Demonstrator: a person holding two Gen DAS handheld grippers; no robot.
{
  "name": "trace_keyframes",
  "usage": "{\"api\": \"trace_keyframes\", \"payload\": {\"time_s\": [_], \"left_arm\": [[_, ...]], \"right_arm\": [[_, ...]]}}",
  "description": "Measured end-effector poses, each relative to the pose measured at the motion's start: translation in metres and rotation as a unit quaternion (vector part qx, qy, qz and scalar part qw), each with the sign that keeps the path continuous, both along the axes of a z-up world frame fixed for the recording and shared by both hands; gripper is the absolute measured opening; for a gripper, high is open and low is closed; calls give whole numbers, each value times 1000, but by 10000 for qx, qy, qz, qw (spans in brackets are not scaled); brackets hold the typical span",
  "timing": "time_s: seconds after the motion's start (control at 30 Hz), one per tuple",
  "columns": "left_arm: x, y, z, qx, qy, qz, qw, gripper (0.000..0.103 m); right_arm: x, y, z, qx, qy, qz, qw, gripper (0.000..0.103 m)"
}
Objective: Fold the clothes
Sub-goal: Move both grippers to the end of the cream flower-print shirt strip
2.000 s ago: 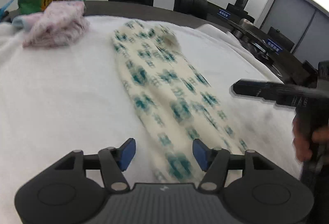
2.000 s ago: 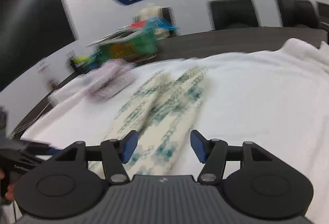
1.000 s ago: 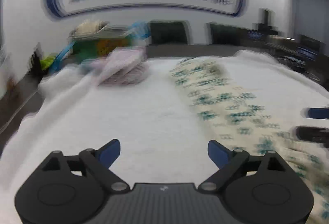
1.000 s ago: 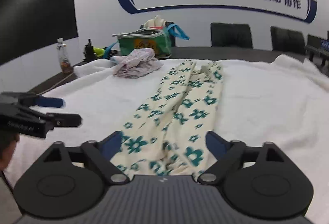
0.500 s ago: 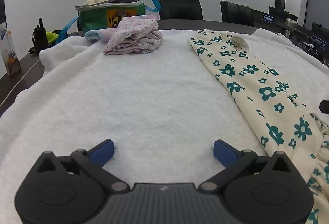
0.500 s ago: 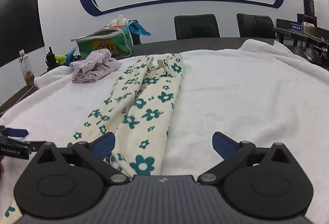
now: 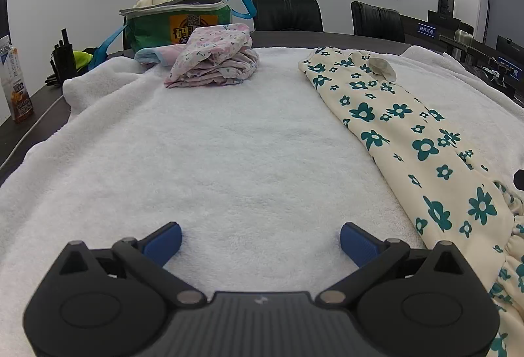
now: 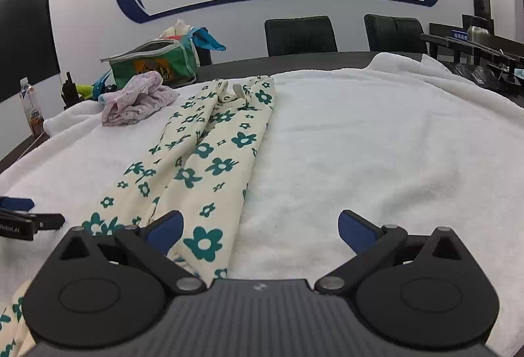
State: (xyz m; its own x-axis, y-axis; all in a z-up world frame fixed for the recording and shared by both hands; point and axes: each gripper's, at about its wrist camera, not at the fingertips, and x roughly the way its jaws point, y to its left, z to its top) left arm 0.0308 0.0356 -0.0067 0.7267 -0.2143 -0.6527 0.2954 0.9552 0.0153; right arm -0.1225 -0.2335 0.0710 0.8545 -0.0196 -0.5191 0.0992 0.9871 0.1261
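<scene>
Covering most of the dark tabletop (image 7: 42,118) is a white towel (image 7: 229,160), and on it the floral trousers (image 8: 209,167) lie stretched lengthwise, legs side by side, waistband nearest the camera and cuffs far off. This looks like the start of a fold: the garment is laid out, and neither tool grips it. The left tool (image 7: 260,237) hangs over bare towel just beside the trousers, its blue pads spread wide with nothing between them. The right tool (image 8: 260,229) stands equally wide apart, its left pad over the waist end of the fabric, the rest of the gap over towel; no cloth is clamped. The next move, I judge, calls for each tool to come down on one corner of the waistband, close on it, and carry it toward the cuffs. Near the far left corner sits a pink bundle of clothing (image 7: 214,59), loosely folded. Behind it a green bag (image 7: 178,21) stands open with something pale poking out, possibly more laundry, though too small to tell.
</scene>
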Motion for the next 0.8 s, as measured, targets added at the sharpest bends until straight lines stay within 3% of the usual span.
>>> {"api": "trace_keyframes", "payload": {"time_s": [0.43, 0.73, 0.8], "left_arm": [[0, 0, -1, -12, -14, 22, 10000, 103], [0, 1, -1, -7, -12, 10, 10000, 103], [0, 2, -1, -9, -10, 12, 10000, 103]], "right_arm": [[-5, -10, 2, 85, -51, -231, 9997, 103], [-18, -14, 2, 218, -187, -66, 9996, 103], [-26, -17, 7, 215, -195, 188, 9994, 103]]}}
